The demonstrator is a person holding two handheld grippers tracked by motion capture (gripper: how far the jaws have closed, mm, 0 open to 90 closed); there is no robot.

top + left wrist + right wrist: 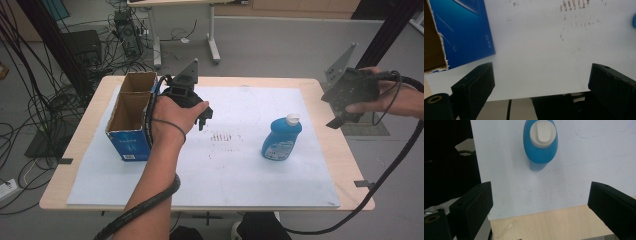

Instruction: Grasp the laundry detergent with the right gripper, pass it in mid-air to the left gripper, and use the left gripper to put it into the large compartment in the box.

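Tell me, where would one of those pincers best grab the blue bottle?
Probably across the narrow neck of the blue bottle, just under its white cap, coming from above. It stands upright on the white sheet, and the right gripper, jaws wide apart, already looks down on it.

Even, soft light all round; the white sheet [240,165] glows bright, shadows stay faint, and close-up jaws look slightly blurred.

Gripper [541,82] spread wide over white sheet [536,50], beside blue box [466,32], probably cardboard.

On the table's sheet [230,170], the box [131,120] stands left, the bottle [281,138] upright right, well apart.
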